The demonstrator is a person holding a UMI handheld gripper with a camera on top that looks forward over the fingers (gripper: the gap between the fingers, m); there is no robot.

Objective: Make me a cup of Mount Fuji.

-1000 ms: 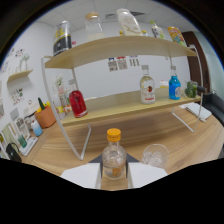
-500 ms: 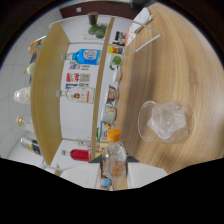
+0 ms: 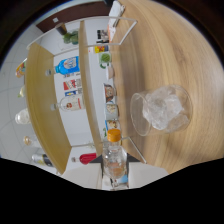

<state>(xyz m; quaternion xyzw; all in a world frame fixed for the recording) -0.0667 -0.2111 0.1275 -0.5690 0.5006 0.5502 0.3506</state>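
Claw [image 3: 116, 175] is gripping orange-capped bottle [image 3: 115, 159], tilting it beside ice-filled glass [image 3: 162, 112] on counter [image 3: 170, 55]; pouring step likely, neck needing alignment over rim.

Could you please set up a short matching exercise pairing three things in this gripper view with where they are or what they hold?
Things:
1. small bottle with an orange cap
2. glass
3. blue bottle

Descriptions:
A. on the wooden shelf rack
B. between the gripper's fingers
C. on the wooden table, filled with ice

Pairs: 1-B, 2-C, 3-A
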